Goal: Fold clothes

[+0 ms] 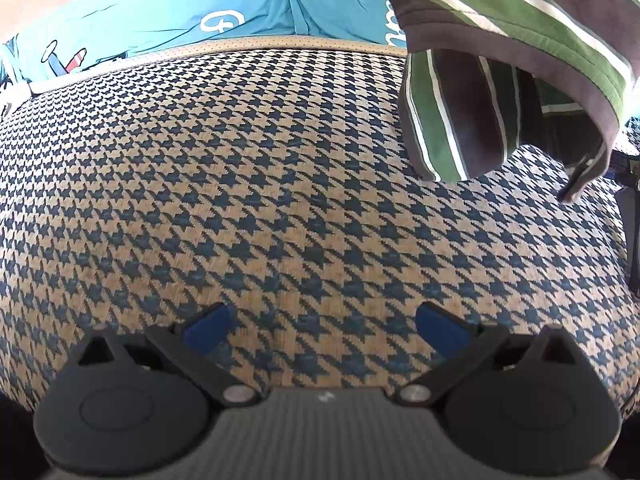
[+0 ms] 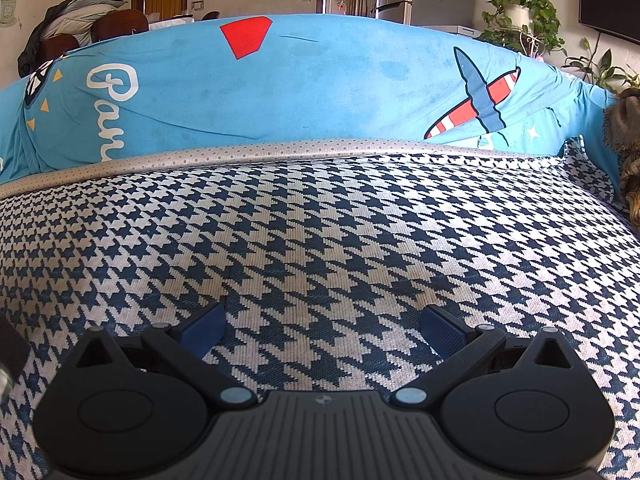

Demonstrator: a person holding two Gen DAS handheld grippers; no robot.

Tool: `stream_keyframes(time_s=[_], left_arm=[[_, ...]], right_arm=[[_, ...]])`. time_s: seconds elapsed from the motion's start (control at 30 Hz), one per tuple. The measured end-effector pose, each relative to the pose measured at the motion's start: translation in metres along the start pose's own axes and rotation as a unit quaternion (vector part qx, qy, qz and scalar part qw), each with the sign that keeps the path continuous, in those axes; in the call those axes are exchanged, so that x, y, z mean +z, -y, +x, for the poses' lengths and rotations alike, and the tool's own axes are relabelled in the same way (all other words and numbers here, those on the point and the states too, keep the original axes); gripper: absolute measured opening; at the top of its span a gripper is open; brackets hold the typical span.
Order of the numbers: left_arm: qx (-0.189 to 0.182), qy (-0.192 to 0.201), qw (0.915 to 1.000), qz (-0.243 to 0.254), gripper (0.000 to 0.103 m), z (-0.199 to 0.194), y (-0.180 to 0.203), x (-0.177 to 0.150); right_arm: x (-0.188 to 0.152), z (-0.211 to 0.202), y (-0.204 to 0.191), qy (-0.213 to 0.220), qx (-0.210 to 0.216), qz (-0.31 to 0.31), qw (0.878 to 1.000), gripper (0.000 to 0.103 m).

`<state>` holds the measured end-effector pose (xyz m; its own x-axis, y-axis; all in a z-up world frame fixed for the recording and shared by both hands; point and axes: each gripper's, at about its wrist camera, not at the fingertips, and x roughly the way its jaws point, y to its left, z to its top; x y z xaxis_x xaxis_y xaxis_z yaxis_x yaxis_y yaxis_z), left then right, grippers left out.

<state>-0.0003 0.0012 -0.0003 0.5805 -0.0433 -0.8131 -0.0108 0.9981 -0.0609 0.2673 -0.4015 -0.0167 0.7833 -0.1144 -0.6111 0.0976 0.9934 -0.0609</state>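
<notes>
A green, brown and white striped garment (image 1: 500, 60) hangs at the upper right of the left wrist view, its lower edge just above the houndstooth seat cover (image 1: 280, 200). What holds it up is out of view. My left gripper (image 1: 324, 328) is open low over the seat, left of and below the garment, with nothing between its blue pads (image 1: 208, 330). My right gripper (image 2: 322, 326) is also open over the houndstooth seat cover (image 2: 320, 240), holding nothing. The garment does not show in the right wrist view.
A blue cartoon-print back cushion (image 2: 320, 92) runs along the far side of the seat, also in the left view (image 1: 180, 20). A brown fringed cloth (image 2: 624, 128) lies at the right end. Behind are a potted plant (image 2: 520, 20), a fridge and a chair piled with coats (image 2: 80, 16).
</notes>
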Motion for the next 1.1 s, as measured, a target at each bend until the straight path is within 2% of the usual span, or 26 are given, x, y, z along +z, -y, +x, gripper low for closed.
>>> stream_keyframes(time_s=[0.53, 0.8, 1.1], left_arm=[[-0.005, 0.003, 1.0000, 0.001, 0.103, 0.001, -0.009, 0.001], [0.001, 0.006, 0.9998, 0.016, 0.103, -0.001, 0.005, -0.002], [-0.013, 0.004, 0.9994, 0.032, 0.103, -0.003, 0.012, -0.007]], right_arm=[[0.000, 0.000, 0.000, 0.000, 0.000, 0.000, 1.000, 0.103], [0.000, 0.000, 0.000, 0.000, 0.000, 0.000, 1.000, 0.103], [0.000, 0.000, 0.000, 0.000, 0.000, 0.000, 1.000, 0.103]])
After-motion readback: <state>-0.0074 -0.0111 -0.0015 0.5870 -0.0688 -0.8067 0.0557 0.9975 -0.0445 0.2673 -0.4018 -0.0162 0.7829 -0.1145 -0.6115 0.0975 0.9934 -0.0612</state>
